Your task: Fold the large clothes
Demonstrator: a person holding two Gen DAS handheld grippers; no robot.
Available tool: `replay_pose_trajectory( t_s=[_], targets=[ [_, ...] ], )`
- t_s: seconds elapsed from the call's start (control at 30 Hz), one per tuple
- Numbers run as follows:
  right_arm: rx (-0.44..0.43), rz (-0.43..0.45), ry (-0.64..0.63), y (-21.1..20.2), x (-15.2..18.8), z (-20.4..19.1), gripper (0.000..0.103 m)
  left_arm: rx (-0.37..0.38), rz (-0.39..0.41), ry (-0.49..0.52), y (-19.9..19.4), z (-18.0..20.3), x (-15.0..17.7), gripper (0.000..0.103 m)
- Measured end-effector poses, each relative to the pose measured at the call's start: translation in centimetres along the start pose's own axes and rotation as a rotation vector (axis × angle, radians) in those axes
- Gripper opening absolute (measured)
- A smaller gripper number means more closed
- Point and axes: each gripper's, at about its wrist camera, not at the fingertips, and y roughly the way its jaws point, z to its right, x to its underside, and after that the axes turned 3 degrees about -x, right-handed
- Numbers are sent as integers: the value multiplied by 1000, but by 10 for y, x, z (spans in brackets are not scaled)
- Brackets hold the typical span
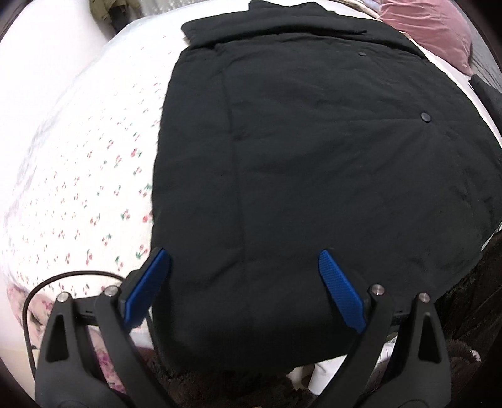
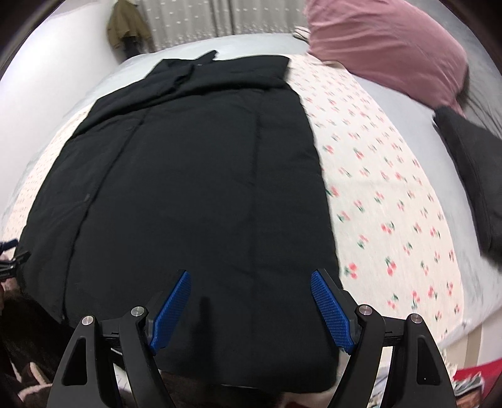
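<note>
A large black padded coat (image 1: 313, 163) lies flat on a bed, sleeves folded in, collar at the far end; its front shows two black snap buttons (image 1: 425, 116). In the right wrist view the same coat (image 2: 194, 194) fills the middle. My left gripper (image 1: 241, 254) hangs open over the coat's near left hem, blue pads wide apart, nothing between them. My right gripper (image 2: 249, 276) is open too, above the near right part of the hem, with only coat fabric below. A bit of the left gripper (image 2: 9, 260) shows at the left edge of the right wrist view.
The bed has a white sheet with a cherry print (image 2: 382, 201). A pink pillow (image 2: 386, 47) and a dark cushion (image 2: 470, 175) lie at the far right. An olive garment (image 2: 125, 28) hangs by the far wall. A dark fuzzy fabric (image 1: 464, 295) is at the near edge.
</note>
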Motion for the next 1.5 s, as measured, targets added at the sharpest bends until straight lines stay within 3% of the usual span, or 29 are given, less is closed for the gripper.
replay_pose_trajectory(
  t_s=[0.17, 0.3, 0.53, 0.73, 0.87, 1.03, 1.1, 1.13, 1.2, 1.27, 1.5],
  targets=[
    [34, -6, 34, 1, 9, 17, 80, -2, -1, -17, -3, -16, 13, 96],
    [45, -35, 57, 6, 15, 31, 80, 91, -53, -82, 3, -38, 19, 96],
    [-38, -74, 121, 14, 21, 44, 80, 196, -154, -114, 17, -52, 25, 96],
    [-78, -77, 137, 15, 23, 41, 81, 237, -169, -107, 17, -54, 26, 96],
    [-133, -74, 143, 16, 24, 34, 79, 308, -154, -100, 15, -52, 22, 95],
    [-185, -82, 170, 17, 22, 30, 48, 337, -125, -141, 10, -54, 21, 71],
    [-202, -88, 188, 16, 21, 32, 26, 350, -121, -158, 7, -57, 21, 52],
    [-205, -89, 195, 16, 20, 33, 24, 354, -121, -165, 6, -59, 20, 48],
    [-216, -82, 207, 13, 19, 33, 17, 377, -105, -193, 2, -61, 20, 27],
    [-201, -55, 188, 4, 18, 25, 15, 374, -79, -211, -6, -59, 20, 19],
    [-271, 94, 154, -42, 3, 2, 12, 459, 125, -257, -48, -74, 9, 12]
  ],
)
